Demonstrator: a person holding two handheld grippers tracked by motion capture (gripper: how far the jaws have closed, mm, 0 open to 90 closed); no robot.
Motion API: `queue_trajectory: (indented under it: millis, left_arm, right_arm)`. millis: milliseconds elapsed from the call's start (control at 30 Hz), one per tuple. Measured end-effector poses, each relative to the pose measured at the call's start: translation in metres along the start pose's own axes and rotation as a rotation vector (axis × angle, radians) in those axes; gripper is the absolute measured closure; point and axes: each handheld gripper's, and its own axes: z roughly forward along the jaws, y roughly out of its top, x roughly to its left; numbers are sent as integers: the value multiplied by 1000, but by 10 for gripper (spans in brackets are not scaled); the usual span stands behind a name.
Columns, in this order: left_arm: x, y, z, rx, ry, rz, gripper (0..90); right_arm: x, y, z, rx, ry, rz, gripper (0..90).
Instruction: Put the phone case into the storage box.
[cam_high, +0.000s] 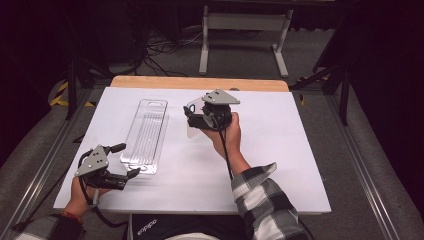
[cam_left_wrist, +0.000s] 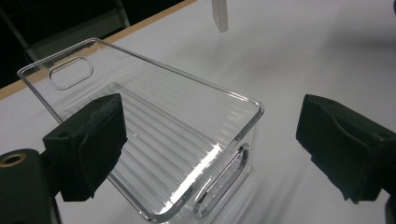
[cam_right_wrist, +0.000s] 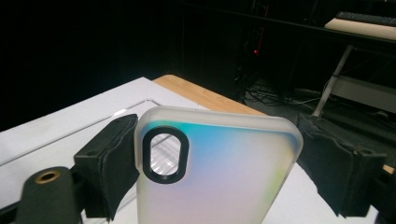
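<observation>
The right gripper (cam_right_wrist: 217, 163) clamps a frosted translucent phone case with a black-ringed oval camera cutout (cam_right_wrist: 219, 172) between its two black jaws, one pad pressing each long edge, the case standing upright above the white table surface (cam_high: 280, 150). The left gripper (cam_left_wrist: 210, 149) holds its jaws wide apart and grips nothing; the near end of a clear ribbed plastic tray (cam_left_wrist: 154, 130) lies between them, untouched, resting on the table.

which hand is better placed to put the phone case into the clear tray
Right. The right gripper already grips the phone case above the table, beside the clear tray. The left gripper is open at the tray's near end.
</observation>
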Motion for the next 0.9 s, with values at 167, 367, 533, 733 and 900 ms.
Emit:
queue_trajectory:
  millis: [167, 367, 533, 733, 900]
  left_arm:
    - [0, 0, 0, -1, -3, -1, 92]
    - [0, 0, 1, -8, -5, -2, 90]
    - [1, -1, 0, -7, -6, -6, 90]
    - [1, -1, -1, -14, 1, -10, 92]
    - [1, -2, -2, -13, 2, -9, 92]
  right_arm:
    - [4, 7, 7, -9, 8, 7, 168]
    - [12, 17, 17, -20, 14, 1, 168]
    - [20, 25, 27, -29, 29, -3, 168]
    - [28, 33, 39, -31, 45, -14, 168]
    - [37, 41, 50, -35, 59, -24, 168]
